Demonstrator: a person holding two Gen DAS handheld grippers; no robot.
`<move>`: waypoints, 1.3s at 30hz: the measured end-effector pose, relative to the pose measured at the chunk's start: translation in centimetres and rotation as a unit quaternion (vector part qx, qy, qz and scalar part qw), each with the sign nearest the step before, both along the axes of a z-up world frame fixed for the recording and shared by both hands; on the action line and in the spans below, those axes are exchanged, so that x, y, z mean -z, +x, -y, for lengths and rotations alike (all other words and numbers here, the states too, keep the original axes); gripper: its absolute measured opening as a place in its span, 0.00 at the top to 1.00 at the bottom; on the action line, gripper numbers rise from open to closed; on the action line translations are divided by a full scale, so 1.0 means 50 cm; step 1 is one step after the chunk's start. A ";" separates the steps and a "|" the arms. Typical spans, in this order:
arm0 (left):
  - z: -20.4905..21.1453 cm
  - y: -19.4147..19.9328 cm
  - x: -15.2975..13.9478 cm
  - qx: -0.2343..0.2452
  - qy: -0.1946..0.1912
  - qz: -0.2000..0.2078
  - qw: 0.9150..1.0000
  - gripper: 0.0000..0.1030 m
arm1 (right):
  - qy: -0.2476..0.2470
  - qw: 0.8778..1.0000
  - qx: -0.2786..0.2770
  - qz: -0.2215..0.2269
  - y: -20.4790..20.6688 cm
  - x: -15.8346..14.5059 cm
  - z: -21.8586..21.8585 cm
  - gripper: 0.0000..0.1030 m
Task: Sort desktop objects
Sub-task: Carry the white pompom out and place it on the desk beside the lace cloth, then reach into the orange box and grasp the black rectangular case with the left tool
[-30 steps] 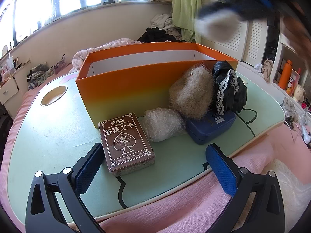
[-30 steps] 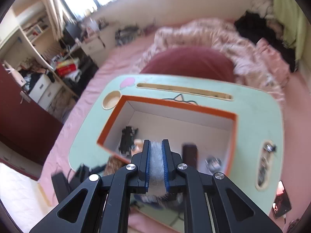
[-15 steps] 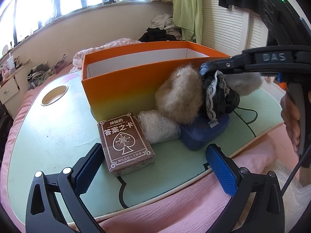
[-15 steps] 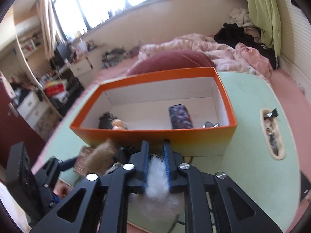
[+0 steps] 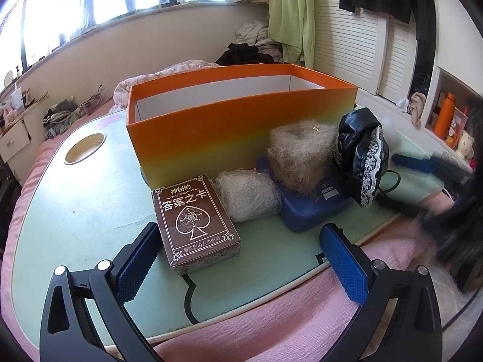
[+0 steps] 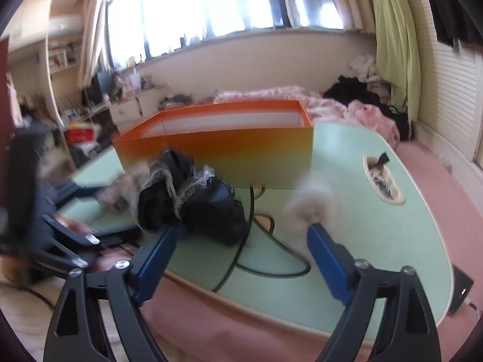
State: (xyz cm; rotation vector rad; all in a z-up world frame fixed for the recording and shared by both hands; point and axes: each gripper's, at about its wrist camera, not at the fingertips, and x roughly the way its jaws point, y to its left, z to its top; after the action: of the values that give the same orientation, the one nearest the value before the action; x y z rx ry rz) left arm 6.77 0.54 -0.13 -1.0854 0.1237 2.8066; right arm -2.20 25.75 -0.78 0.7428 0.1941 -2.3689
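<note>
An orange box (image 5: 241,126) stands on the green table (image 5: 75,211). In front of it lie a brown card box (image 5: 194,220), a clear plastic bundle (image 5: 249,196), a blue case (image 5: 314,208), a tan fur piece (image 5: 299,157) and a black lace item (image 5: 362,157). My left gripper (image 5: 238,259) is open just short of the card box. My right gripper (image 6: 241,259) is open and blurred. A white fluffy ball (image 6: 311,205) lies on the table just beyond its right finger. The black lace item (image 6: 193,196) is ahead of its left finger.
A cup hole (image 5: 84,149) is at the table's left. A slot with small items (image 6: 382,181) is at the table's right. A black cable (image 6: 247,241) runs over the table. Pink bedding (image 5: 271,325) lies under the near edge. A phone (image 6: 460,286) lies at right.
My right gripper dropped from above the box to the table's near right side, opened and let go of the white fluffy ball. My left gripper stayed put.
</note>
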 end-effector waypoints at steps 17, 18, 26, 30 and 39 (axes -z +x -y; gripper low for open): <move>-0.004 0.010 -0.003 -0.002 0.000 -0.003 1.000 0.00 | 0.016 1.000 -0.008 0.001 -0.002 0.000 0.009 0.00; -0.005 0.014 -0.003 -0.004 0.000 -0.004 1.000 0.00 | 0.016 1.000 -0.008 0.001 -0.002 0.001 0.009 0.00; 0.018 0.052 -0.080 -0.010 0.037 -0.021 0.999 0.24 | 0.016 1.000 -0.009 0.001 -0.002 0.000 0.011 0.00; -0.004 0.019 -0.186 0.029 0.087 -0.029 0.995 0.24 | 0.016 1.000 -0.008 0.001 -0.002 0.000 0.010 0.00; -0.131 -0.326 -0.130 0.014 0.150 0.235 0.960 0.33 | 0.016 1.000 -0.009 0.000 0.003 0.006 0.013 0.00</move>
State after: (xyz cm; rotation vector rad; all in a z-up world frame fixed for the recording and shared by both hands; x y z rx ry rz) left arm -9.53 7.11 6.36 -1.6001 -0.3195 2.3512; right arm -2.03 25.11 -1.08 0.7542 0.2376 -2.3539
